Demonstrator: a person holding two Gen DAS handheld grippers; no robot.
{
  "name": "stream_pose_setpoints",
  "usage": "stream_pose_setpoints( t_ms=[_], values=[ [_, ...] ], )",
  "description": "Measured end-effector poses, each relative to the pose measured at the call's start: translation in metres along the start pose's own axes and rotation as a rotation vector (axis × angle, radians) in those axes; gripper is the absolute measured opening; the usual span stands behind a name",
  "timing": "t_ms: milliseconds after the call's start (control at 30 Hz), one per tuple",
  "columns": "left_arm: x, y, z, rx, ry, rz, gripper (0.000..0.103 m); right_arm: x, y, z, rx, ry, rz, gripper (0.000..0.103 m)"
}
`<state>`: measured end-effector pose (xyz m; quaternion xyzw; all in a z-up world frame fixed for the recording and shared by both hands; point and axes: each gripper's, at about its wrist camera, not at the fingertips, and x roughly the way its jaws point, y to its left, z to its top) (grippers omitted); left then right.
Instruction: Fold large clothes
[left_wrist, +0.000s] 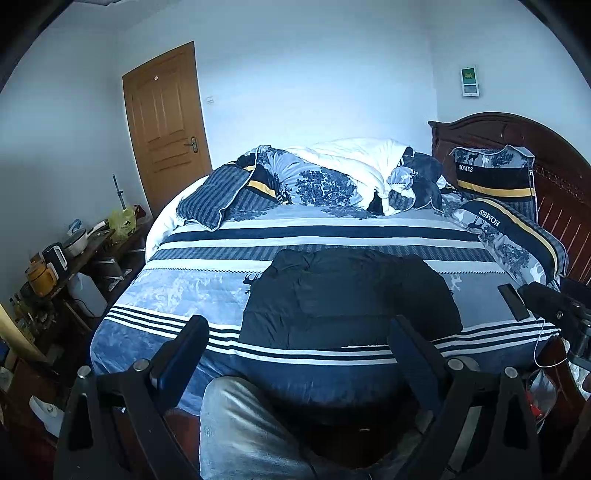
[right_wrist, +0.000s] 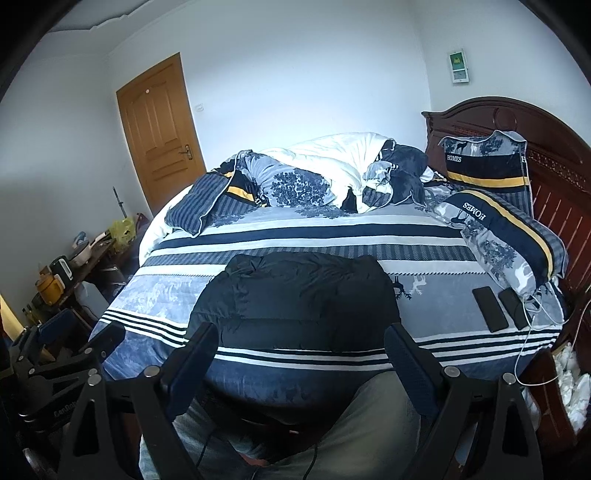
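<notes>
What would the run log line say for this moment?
jacket: folded, on bed | left gripper: open, empty | right gripper: open, empty | phones: beside jacket

- A bed (right_wrist: 295, 229) with a blue, white and navy striped cover is seen in mid-scene.
- A rumpled duvet (right_wrist: 332, 158) is heaped at the far side.
- Two pillows marked HOMES are set at the right: one (right_wrist: 484, 166) is propped against the dark wooden headboard (right_wrist: 554, 155), the other (right_wrist: 506, 236) is laid flat in front of it.
- Two phones (right_wrist: 490, 308) are laid side by side on the cover near the flat pillow, with white cables beside them.
- A wooden door (left_wrist: 166, 122) is shown shut in the far left wall.
- A cluttered table (left_wrist: 74, 258) stands at the left.
- A small panel (left_wrist: 470, 81) is fixed high on the right wall.
</notes>
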<state>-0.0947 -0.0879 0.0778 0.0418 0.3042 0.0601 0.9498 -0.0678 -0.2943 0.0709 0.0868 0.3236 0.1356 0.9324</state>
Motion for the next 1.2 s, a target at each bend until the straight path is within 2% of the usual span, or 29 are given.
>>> stream_pose_setpoints(
  t_ms=[267,767,967,1200],
  values=[
    [0.0,0.0,-0.005,0.021,-0.005,-0.01,0.097,0.003,-0.003,-0.003,0.0,0.011,-0.006,0.093],
    [0.013,0.0,-0.014,0.028,0.036,-0.004,0.097,0.012,-0.004,-0.011,-0.012,0.04,-0.021,0.093],
    [0.035,-0.003,-0.022,0.031,0.089,-0.017,0.097,0.025,-0.005,-0.018,-0.02,0.071,-0.035,0.093],
    [0.069,-0.01,-0.025,0.056,0.137,-0.042,0.097,0.06,-0.019,-0.02,0.027,0.141,-0.043,0.093]
  ],
)
